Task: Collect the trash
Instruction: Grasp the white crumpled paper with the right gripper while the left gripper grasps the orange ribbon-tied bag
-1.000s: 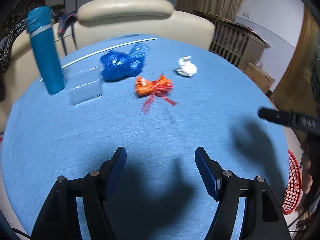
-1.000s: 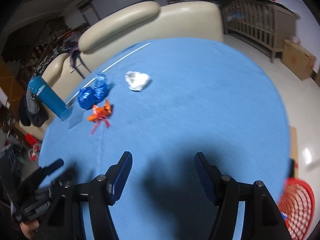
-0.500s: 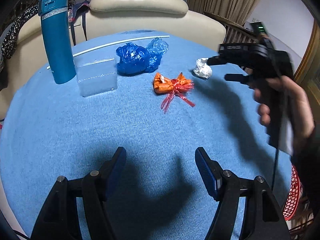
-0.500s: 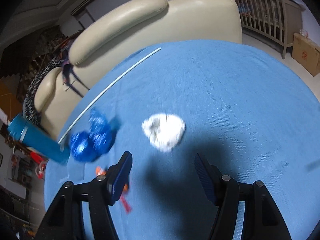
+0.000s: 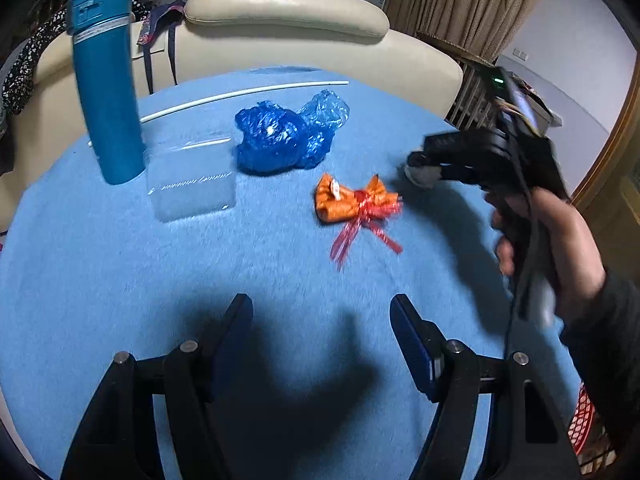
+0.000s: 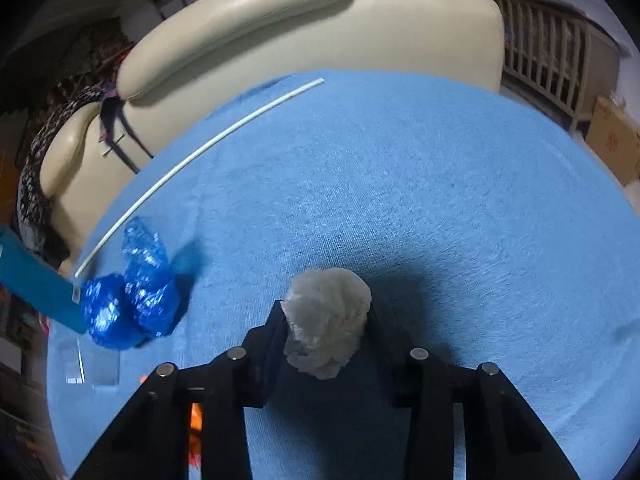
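Note:
A crumpled white paper ball [image 6: 326, 320] sits between the fingers of my right gripper [image 6: 326, 320], which has closed on it over the blue tablecloth [image 6: 440, 200]. In the left wrist view the right gripper [image 5: 424, 166] covers most of that ball [image 5: 420, 176]. A crumpled blue plastic bag [image 5: 286, 136] and an orange wrapper with red ribbon [image 5: 352, 202] lie mid-table. My left gripper [image 5: 322, 332] is open and empty above the near part of the table.
A tall teal bottle [image 5: 106, 80] and a clear plastic box [image 5: 190, 176] stand at the left. A white rod [image 5: 240, 96] lies at the far edge before a cream sofa [image 5: 288, 8]. A red basket [image 5: 582, 420] sits low right.
My right gripper has moved forward to the white paper ball and closed its fingers on it. My left gripper has stayed open and nearly still.

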`<state>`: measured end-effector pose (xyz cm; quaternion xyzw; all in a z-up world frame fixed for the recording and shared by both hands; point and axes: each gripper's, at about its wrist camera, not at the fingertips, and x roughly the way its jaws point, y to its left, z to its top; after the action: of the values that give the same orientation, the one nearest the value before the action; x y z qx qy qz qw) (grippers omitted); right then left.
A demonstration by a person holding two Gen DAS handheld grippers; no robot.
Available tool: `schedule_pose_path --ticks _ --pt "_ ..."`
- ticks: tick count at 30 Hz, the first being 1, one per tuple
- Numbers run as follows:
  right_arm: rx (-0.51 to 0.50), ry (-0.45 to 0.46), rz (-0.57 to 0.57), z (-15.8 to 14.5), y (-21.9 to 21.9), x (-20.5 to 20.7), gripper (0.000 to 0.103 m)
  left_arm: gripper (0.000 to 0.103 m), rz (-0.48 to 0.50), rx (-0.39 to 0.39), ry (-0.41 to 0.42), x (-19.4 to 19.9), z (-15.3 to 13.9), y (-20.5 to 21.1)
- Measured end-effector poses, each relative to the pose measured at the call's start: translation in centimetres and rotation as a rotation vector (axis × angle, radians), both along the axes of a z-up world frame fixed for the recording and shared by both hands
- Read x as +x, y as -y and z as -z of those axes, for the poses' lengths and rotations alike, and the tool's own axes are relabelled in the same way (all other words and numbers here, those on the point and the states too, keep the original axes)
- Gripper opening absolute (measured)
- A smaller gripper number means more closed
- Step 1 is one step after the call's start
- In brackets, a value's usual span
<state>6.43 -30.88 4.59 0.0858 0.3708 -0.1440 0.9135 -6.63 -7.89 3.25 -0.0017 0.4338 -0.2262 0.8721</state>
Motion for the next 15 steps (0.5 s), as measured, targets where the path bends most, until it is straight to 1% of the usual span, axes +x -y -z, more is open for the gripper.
schedule_pose_path --ticks 2,4,8,11,13,15 --pt "-0.01 0.01 -0.009 -0.3 0.1 -1.4 0.042 0.073 0.005 -0.018 -0.005 0.9 -0.1 0.8" --pt "0.001 0.021 -0.013 -0.6 0.2 -3.2 0.042 0.077 0.003 -0.031 -0.011 2.0 -0.2 1.9" --pt "0.02 0.042 -0.027 -1.2 0.0 -6.6 0.042 0.077 0.014 -0.029 -0.015 4.3 -0.2 4.6" --pt "0.034 0.065 -0.029 -1.6 -0.2 -9.1 0.042 0.078 0.022 0.002 -0.003 5.9 -0.1 6.8" --pt "0.037 0.068 -0.032 -1.6 -0.5 -10.1 0.042 0.079 0.019 0.045 0.004 7.0 0.4 8.0" --pt "0.023 0.068 -0.04 -1.7 -1.0 -11.3 0.042 0.079 0.007 0.072 0.001 7.9 1.2 8.8"
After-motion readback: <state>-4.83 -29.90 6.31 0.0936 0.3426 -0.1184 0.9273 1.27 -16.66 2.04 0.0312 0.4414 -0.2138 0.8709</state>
